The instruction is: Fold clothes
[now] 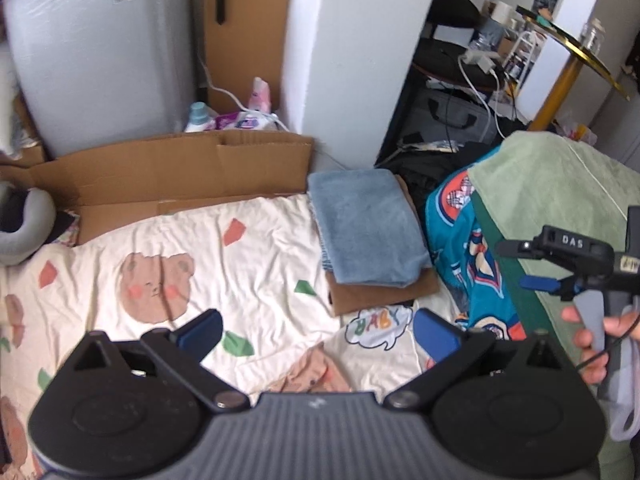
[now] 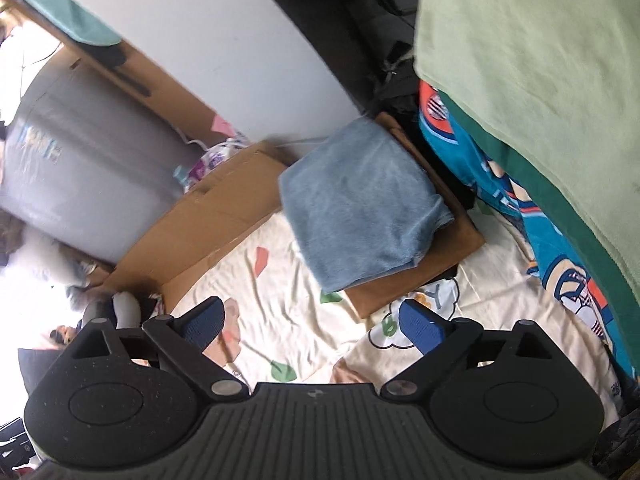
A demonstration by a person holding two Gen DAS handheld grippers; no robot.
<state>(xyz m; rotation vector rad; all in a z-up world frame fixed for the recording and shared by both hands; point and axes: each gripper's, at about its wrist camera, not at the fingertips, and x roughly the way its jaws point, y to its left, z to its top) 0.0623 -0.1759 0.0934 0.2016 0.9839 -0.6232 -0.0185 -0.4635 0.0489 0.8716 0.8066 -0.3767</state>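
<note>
A folded blue towel (image 1: 364, 228) (image 2: 360, 208) lies on a folded brown cloth (image 1: 384, 294) (image 2: 440, 256), at the far right of a cream bear-print sheet (image 1: 240, 272) (image 2: 280, 292). Right of them is a heap with a pale green towel (image 1: 552, 184) (image 2: 540, 60) on top, over a dark green layer and a teal patterned garment (image 1: 460, 240) (image 2: 500, 184). My left gripper (image 1: 318, 334) hangs open above the sheet, nothing between its blue pads. My right gripper (image 2: 316, 322) (image 1: 510, 264) is open and empty too, held by a hand (image 1: 592, 344) beside the heap.
Flattened cardboard (image 1: 160, 172) lines the sheet's far edge, with bottles and packets behind it. A grey plastic-wrapped appliance (image 1: 100, 60) and a white pillar (image 1: 352, 60) stand beyond. A grey neck pillow (image 1: 24, 224) lies at the left. Bags, cables and a gold-legged table (image 1: 560, 84) crowd the back right.
</note>
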